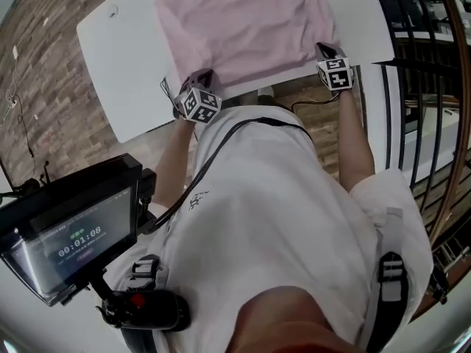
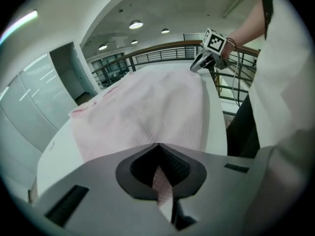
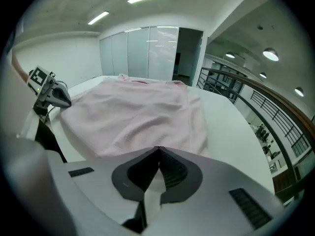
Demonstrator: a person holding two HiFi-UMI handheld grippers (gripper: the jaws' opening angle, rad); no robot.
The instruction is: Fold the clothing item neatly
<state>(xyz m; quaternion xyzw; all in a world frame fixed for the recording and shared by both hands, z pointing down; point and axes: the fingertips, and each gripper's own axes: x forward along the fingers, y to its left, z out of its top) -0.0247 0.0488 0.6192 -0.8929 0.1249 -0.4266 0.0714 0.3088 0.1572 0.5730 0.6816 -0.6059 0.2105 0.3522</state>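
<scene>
Pink garment (image 1: 243,20) is lying spread across the white counter (image 1: 118,50). Its near hem is running along the counter's near edge, just in front of the person.

Left gripper (image 1: 200,79) is sitting at the near-left corner of the hem. Its jaws are pressed together, and a strip of pink cloth is showing between the pads in the left gripper view, so it is pinching the garment.

Right gripper (image 1: 324,51) is sitting at the near-right corner. Its jaws are likewise closed, with a pale strip of cloth caught between them.

Both grippers are pointing down and away from the person, well apart, with the hem stretching between them.

Judged step: the near hem is being picked up by its two corners for a first fold toward the far side. Little of the folding looks done, since the cloth is lying in one layer with soft ridges across the middle.

Notes for doing it well:
- The corners want raising together and level, so the hem is not sagging between them.
- The spacing wants holding, to keep the cloth taut without stretching it.
- The hem wants carrying over to the far edge and matching corner to corner there.
- It wants laying down rather than dragging, or the ridges will be trapped under the fold.
- The far-left edge looks slightly bunched, so alignment there is the likely risk.
</scene>
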